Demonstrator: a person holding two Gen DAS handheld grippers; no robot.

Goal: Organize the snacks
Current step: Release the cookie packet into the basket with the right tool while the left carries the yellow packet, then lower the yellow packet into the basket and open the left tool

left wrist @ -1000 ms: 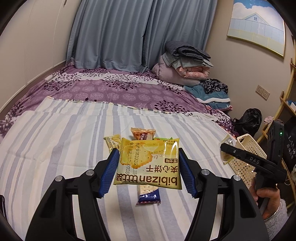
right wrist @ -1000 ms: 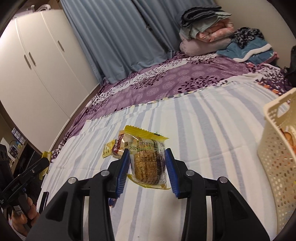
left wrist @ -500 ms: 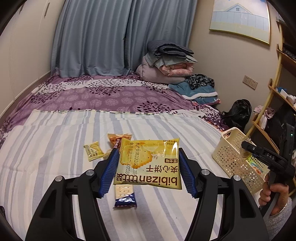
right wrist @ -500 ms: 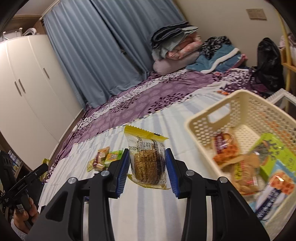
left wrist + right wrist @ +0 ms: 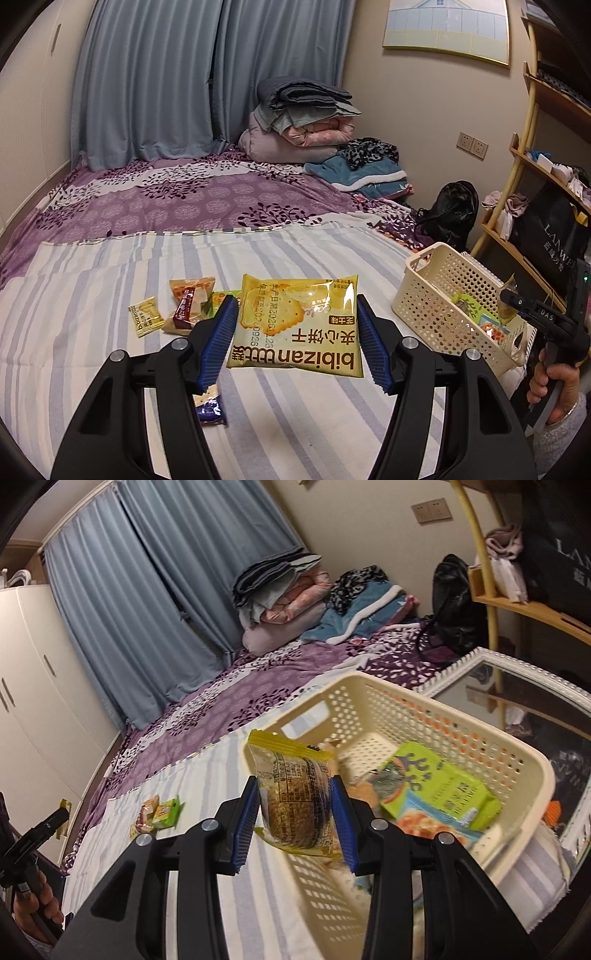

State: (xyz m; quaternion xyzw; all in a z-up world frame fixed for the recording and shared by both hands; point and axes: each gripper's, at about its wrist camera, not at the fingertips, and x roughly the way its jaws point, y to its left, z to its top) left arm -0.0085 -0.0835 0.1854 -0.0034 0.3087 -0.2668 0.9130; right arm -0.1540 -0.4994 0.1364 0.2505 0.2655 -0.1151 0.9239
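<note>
Basket point(image 5: 436, 720) sits right under the right hand-held gripper point(image 5: 295, 812), clenched on an upright cookie pack point(image 5: 295, 805) — the left hand-held gripper point(image 5: 295, 332), grasping a cracker bag point(image 5: 295, 325), hangs farther off over the bed point(image 5: 92, 295).

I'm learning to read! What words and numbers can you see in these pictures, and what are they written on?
"bibizan", upside down in the left wrist view: yellow cracker pack held in the left gripper.
Chinese characters and a printed date on that pack: date not fully legible.
"DAS": right gripper.
"LANWE...": black bag on the shelf, cut off.
Small print on the oat cake packet and green box: too small to read.
</note>
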